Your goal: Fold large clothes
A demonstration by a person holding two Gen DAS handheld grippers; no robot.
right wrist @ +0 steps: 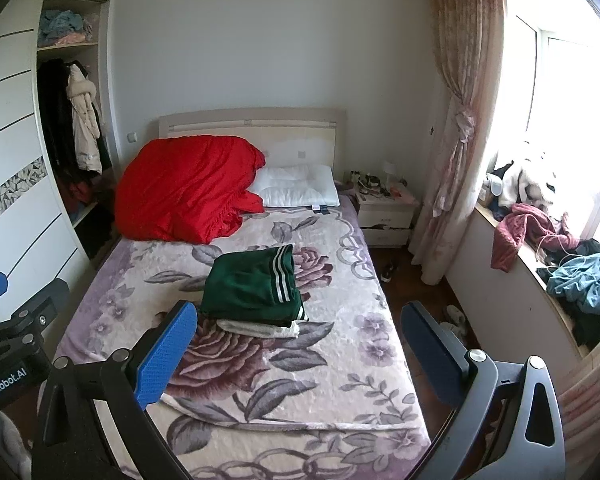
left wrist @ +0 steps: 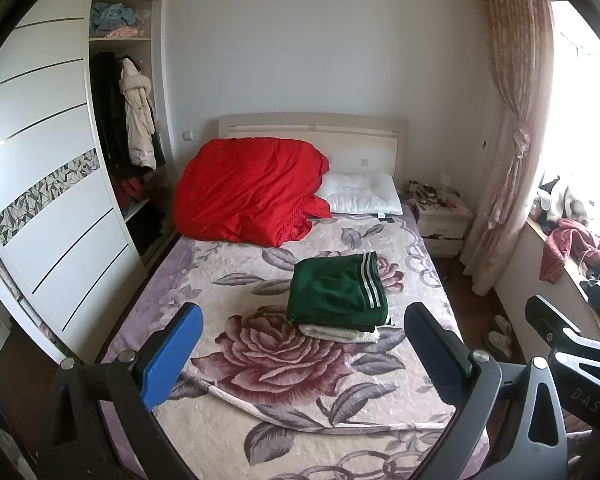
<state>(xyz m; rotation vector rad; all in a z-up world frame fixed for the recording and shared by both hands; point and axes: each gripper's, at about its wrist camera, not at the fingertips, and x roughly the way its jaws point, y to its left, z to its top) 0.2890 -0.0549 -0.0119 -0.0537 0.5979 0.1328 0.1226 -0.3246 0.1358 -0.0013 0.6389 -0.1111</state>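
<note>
We hold left gripper (left wrist: 306,354) and right gripper (right wrist: 300,350) spread wide, empty, above the bed (left wrist: 260,420); folded green garment (left wrist: 336,290) sits mid-bed atop folded white one (left wrist: 340,333)

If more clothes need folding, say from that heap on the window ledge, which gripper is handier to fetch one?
Probably the right gripper. The clothes heap on the window ledge lies on its side, and the left gripper sits on the wardrobe side. Both are open and empty.
</note>
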